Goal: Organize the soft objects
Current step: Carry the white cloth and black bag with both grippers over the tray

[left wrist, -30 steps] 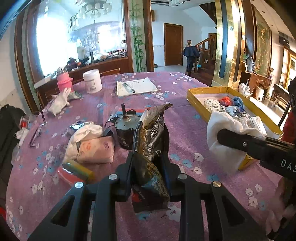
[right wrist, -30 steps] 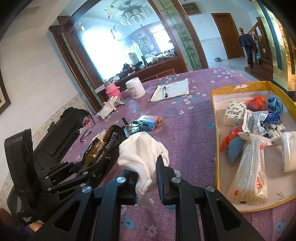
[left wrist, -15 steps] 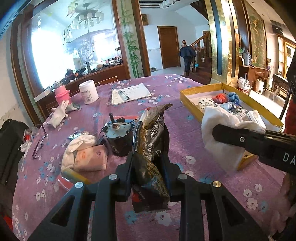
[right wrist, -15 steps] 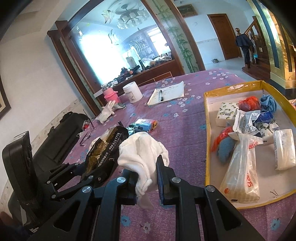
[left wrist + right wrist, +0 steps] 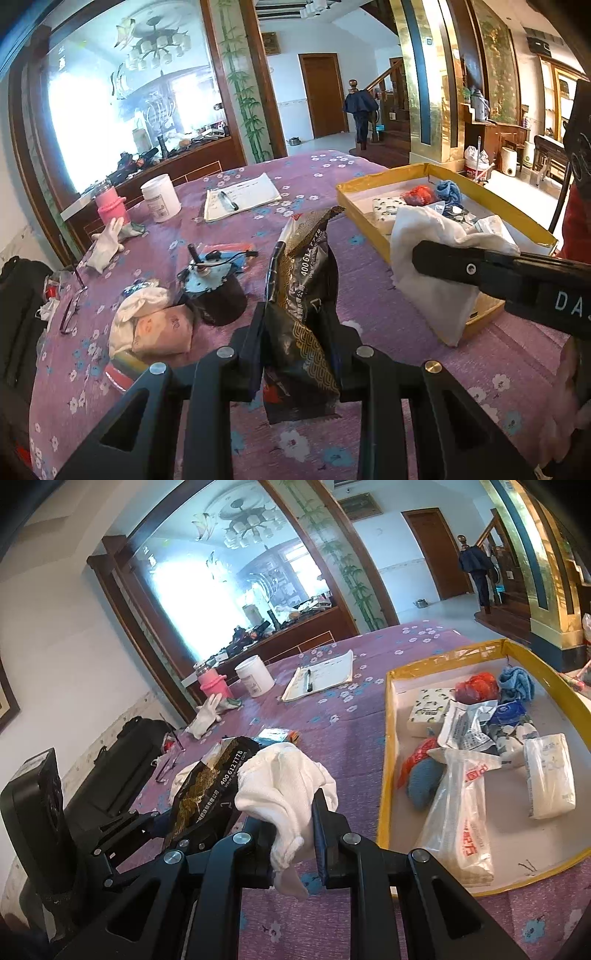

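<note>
- Tray (image 5: 386, 760), yellow-rimmed, sits on the purple tablecloth (image 5: 314, 173), holding tissue packs and bags.
- Left gripper (image 5: 299, 354) clamps a dark snack bag (image 5: 303, 291) left of the tray.
- Right gripper (image 5: 291, 830) pinches a white cloth (image 5: 284, 794) just beside the tray's near-left corner.

The black foil bag (image 5: 210, 779) carries white digits, "400 612 7778", with a smaller, unreadable line beneath. The right gripper (image 5: 476, 267) shows "DA" on its side. Red characters on the plastic bag (image 5: 463, 819) cannot be read.
</note>
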The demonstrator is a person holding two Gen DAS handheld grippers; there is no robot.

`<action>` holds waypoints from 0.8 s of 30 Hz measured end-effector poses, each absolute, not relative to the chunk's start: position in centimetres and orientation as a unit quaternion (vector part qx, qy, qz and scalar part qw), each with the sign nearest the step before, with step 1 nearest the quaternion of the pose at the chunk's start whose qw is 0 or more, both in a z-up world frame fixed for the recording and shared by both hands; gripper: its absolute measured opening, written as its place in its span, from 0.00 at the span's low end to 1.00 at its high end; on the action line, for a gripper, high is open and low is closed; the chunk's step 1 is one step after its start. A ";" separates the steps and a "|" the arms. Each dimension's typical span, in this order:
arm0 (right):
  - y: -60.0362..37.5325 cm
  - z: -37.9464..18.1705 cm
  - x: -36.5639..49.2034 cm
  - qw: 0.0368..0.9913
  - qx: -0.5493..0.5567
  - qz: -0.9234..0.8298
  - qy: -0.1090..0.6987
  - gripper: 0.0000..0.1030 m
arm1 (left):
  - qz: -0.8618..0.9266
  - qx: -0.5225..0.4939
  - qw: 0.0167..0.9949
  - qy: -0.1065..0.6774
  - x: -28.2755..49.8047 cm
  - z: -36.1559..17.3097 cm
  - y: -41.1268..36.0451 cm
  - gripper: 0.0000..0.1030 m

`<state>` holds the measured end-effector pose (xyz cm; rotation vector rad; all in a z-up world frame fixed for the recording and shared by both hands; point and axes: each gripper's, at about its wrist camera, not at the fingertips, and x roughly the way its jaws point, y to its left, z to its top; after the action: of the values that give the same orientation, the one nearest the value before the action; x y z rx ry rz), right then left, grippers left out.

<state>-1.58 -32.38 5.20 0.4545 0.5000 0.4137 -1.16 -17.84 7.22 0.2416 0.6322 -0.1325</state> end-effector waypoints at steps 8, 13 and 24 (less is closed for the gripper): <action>-34.8 4.9 -2.0 0.923 0.240 0.188 0.234 0.17 | -0.077 0.131 0.939 0.309 -0.8 7.3 -19.8 0.26; -36.6 4.7 -2.2 0.923 0.255 0.175 0.229 0.17 | -0.087 0.138 0.937 0.308 -0.5 7.4 -21.4 0.26; -42.5 4.4 -3.7 0.925 0.294 0.121 0.206 0.17 | -0.127 0.142 0.932 0.310 0.7 7.9 -25.5 0.26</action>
<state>-3.71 -42.45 4.41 0.6039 0.4226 0.2484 0.72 -25.54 7.87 0.2900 0.6336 -0.2604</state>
